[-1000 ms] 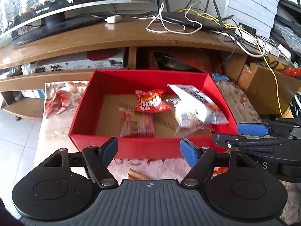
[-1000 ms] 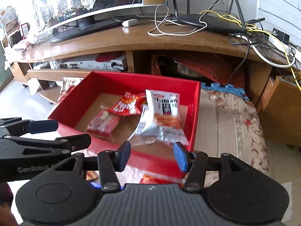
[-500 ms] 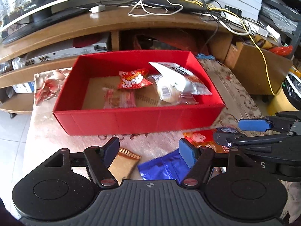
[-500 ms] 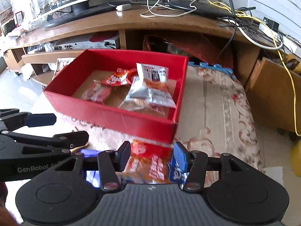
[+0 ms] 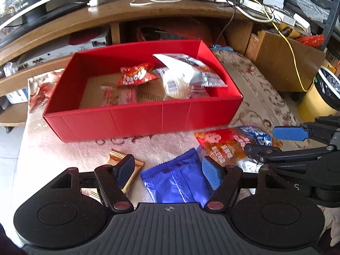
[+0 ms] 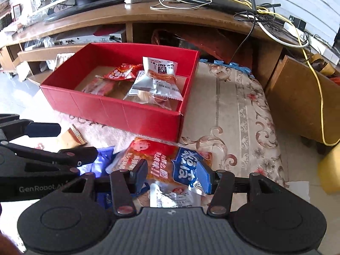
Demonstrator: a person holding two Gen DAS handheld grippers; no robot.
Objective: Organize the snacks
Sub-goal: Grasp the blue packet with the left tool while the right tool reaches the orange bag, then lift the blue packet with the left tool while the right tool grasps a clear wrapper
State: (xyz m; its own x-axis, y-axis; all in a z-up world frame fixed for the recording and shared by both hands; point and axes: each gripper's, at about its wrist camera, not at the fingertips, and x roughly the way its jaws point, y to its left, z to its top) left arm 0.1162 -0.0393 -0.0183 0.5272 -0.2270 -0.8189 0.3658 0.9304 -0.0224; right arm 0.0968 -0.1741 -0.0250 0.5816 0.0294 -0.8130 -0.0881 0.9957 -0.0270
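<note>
A red box (image 5: 148,119) (image 6: 119,110) on a patterned cloth holds several snack packets. In front of it lie a blue packet (image 5: 176,180), a tan wafer packet (image 5: 119,159) (image 6: 72,136) and an orange-red packet with a blue corner (image 5: 229,144) (image 6: 161,161). My left gripper (image 5: 167,170) is open above the blue packet, empty. My right gripper (image 6: 172,174) is open above the orange-red packet, empty. Each gripper shows in the other's view, the right one in the left wrist view (image 5: 274,142) and the left one in the right wrist view (image 6: 63,140).
A wooden TV stand (image 6: 148,14) with a monitor, router and tangled cables stands behind the box. A brown cabinet (image 6: 297,97) and a yellow bin (image 5: 316,104) are to the right. A white packet (image 6: 170,197) lies under the right gripper.
Both grippers have pulled back from the red box and dropped lower. The loose packets in front of the box have come into view beneath them. Both jaws stay open.
</note>
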